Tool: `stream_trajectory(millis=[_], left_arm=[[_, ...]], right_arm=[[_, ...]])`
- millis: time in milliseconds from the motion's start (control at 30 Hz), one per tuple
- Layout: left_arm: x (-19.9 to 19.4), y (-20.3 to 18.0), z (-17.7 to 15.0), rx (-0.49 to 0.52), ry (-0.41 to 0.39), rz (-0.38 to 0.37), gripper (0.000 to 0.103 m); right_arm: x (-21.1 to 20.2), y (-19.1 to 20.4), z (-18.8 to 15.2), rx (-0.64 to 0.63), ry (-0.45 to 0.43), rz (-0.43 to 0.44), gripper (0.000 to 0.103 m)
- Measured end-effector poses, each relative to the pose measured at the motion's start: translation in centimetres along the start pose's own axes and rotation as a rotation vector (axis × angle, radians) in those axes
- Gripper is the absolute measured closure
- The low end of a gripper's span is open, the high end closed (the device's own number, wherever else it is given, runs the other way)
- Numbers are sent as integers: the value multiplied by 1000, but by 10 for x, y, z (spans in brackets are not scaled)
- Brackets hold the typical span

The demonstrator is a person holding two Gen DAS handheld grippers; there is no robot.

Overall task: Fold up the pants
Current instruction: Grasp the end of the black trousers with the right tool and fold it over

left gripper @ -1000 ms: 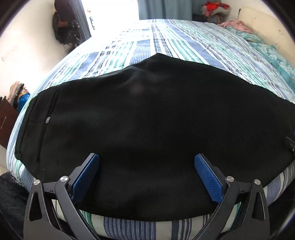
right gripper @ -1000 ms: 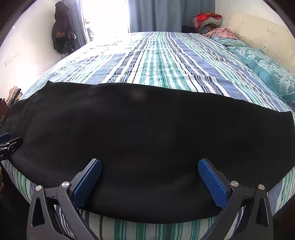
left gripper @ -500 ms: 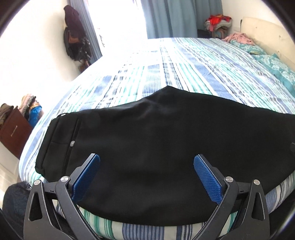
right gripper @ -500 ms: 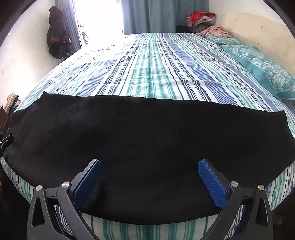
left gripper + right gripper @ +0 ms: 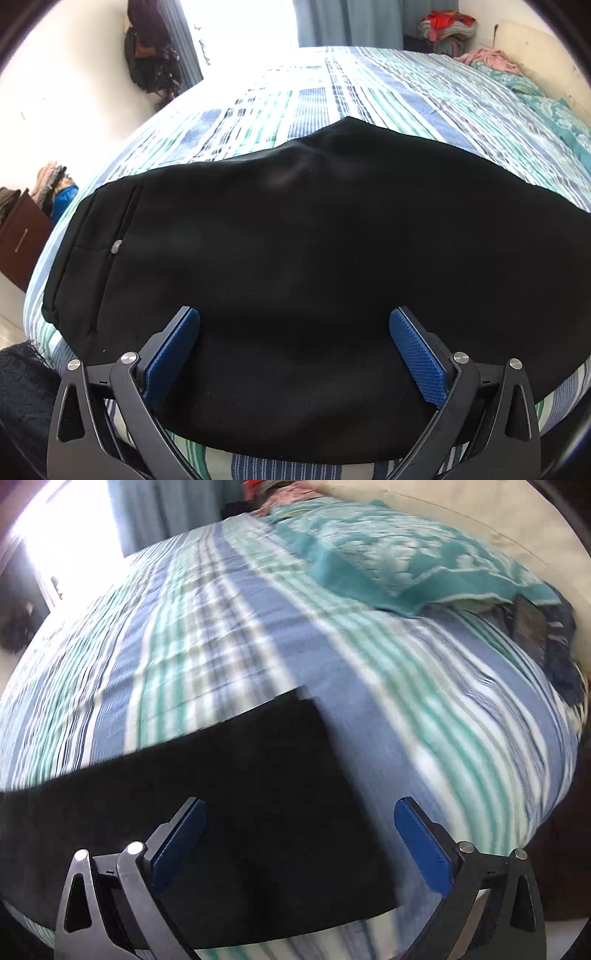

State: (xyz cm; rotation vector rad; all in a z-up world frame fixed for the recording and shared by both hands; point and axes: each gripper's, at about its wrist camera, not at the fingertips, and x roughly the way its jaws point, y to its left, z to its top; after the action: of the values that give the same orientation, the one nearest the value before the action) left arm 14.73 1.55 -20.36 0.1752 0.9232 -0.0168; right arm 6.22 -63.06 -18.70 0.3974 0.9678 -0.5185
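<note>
Black pants [image 5: 314, 251] lie flat along the near edge of a striped bed, waistband and pocket with a small button [image 5: 116, 246] at the left. My left gripper [image 5: 294, 343] is open and empty, hovering over the upper part of the pants. In the right wrist view the leg hems [image 5: 258, 794] end squarely on the bedspread. My right gripper [image 5: 300, 830] is open and empty over that hem end, with its right finger [image 5: 421, 845] past the hem's edge. This view is motion-blurred.
The blue, green and white striped bedspread [image 5: 369, 92] stretches away behind the pants. Teal patterned pillows [image 5: 406, 565] lie at the right by the headboard. A dark wooden cabinet [image 5: 18, 240] with clothes stands left of the bed. Bags hang on the wall [image 5: 151, 55].
My right gripper has swung fast to the right, from the middle of the legs to the hem end. My left gripper has dropped a little closer to the pants. Both stay open.
</note>
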Motion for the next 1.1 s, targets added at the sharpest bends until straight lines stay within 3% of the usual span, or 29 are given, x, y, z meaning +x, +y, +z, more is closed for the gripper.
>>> stream_trajectory(millis=[100,167,300,433,500,567,667,700,733,800,833,967,1100], left_arm=[[1,0,0,-3,-6,5,0],[2,-1,1,0,-8,9,0],[1,-1,0,0,-9,10,0],[-1,-1,-2,-5,-15,12,0],[-1,-1,-2,-9,-16,13,0],[-1,-1,-2,-12,-17,13,0],[-2,0,-3,-14,-19,11,0],[-2,1,-3,-13,-20,9,0],[-2,2,-3,-13,-20,6,0],[-2,3,-3,-13,-18,0,0],[-3,3,-3,-14,-17,-3,0],[-3,5,0,-19,2,-14,0],[-3,8,4,-33,33,-35,1]], right_arm=[[-9,-54,11,208,-20,286,2],[-4,-64,11,254,10,415,2],[14,-52,7,227,121,520,2],[28,-45,9,261,176,613,1],[34,-40,11,268,209,600,3],[38,-38,14,262,239,546,9],[40,-33,17,242,280,434,31],[39,-31,19,225,292,400,47],[38,-32,18,221,308,379,69],[34,-42,15,284,310,451,87],[27,-43,14,293,280,495,91],[-14,-28,6,306,188,669,92],[-55,30,-7,303,133,886,92]])
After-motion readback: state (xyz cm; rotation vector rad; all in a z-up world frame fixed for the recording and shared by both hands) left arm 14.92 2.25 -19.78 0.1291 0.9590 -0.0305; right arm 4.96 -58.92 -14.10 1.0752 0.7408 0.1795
